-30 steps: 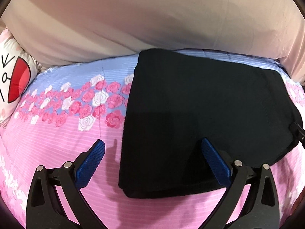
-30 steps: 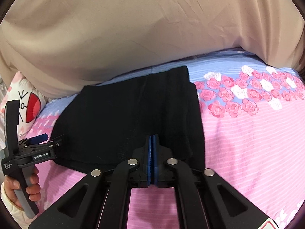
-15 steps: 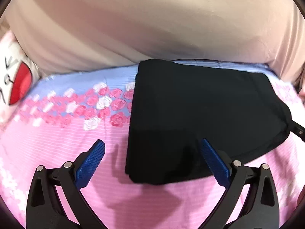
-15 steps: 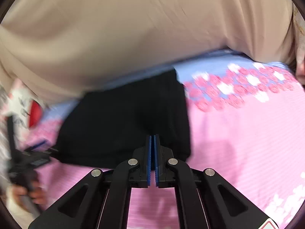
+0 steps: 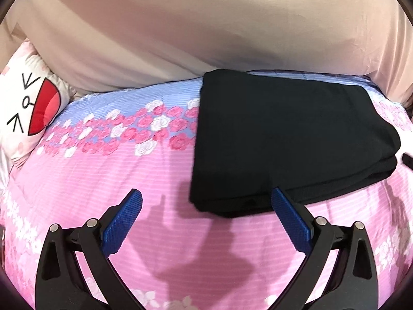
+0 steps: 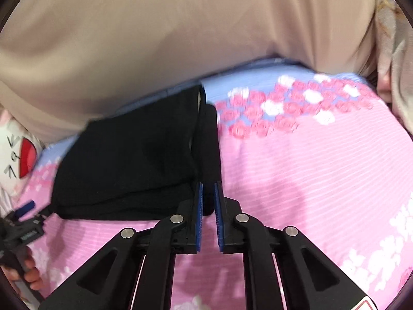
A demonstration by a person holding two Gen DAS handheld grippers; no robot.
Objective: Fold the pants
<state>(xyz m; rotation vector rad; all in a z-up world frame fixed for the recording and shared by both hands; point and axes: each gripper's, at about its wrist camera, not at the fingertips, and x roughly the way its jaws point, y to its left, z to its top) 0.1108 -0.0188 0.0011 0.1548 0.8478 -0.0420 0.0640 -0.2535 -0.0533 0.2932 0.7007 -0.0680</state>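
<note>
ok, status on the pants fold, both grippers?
Left gripper open, empty. Right gripper jaws opening, nothing pinched. Black pants folded flat on floral bedsheet. Nothing in the way.

**Warm light, one sharp view and one smeared**

Both views are bright and evenly lit, with a warm cast on the beige sheet (image 5: 180, 25). In the left wrist view the picture is sharp; the left tongs (image 5: 206, 206) throw soft forked shadows onto the pink bedspread (image 5: 90, 175) toward 6 o'clock. The black pants (image 5: 284, 139) swallow detail, showing hardly any folds. The right wrist view is motion-blurred, worst on the rose print (image 6: 284, 108) at 2 o'clock. Fisheye bending curves both views, with dark corners around the rim.
</note>
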